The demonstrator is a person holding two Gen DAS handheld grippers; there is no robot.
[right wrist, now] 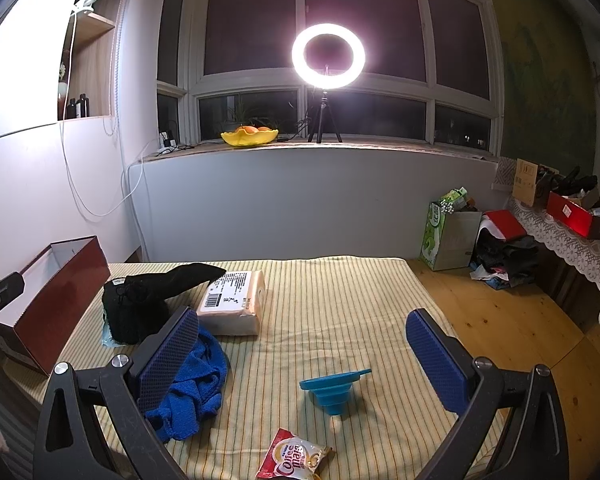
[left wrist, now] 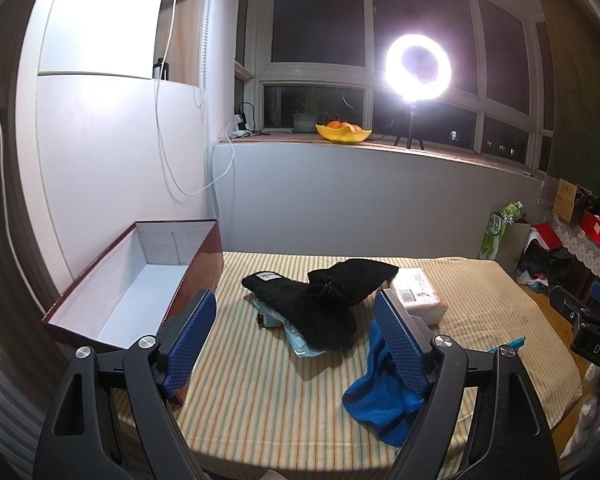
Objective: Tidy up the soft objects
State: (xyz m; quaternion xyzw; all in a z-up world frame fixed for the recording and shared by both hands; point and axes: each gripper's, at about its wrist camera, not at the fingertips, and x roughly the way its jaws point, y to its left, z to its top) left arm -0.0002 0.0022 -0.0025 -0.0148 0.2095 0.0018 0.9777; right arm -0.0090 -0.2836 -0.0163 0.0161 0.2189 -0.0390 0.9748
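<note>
box [left wrist: 100,280]: open, dark red outside and white inside, at the far left of the bed. in the left view i see nothing in it. i take it as the place the soft things go.
left claw [left wrist: 296,340]: jaws spread wide, nothing between the pads. its left pad sits just in front of the box's near wall.
black knit [left wrist: 312,304]: straight ahead of my left claw, between the jaw lines but farther off. its long axis runs from far-left to near-right, with a second black flap pointing right behind it. it lies on top of a pale blue packet [left wrist: 300,340].
blue towel [left wrist: 384,396]: crumpled, low and to the right of my left claw, partly hidden by that claw's right pad. in the right view the same blue towel [right wrist: 192,384] sits at my right claw's left pad.
tissue pack [right wrist: 236,304]: pink, beside the knit, touching or nearly so, beyond the towel.
right claw [right wrist: 300,360]: jaws wide apart, holding nothing.
funnel [right wrist: 332,388]: blue, hard by the look of it, between my right jaws. not one i'd sort.
nearer arm: i judge the left one for the knit, since it is centred there and the box is on that side.
</note>
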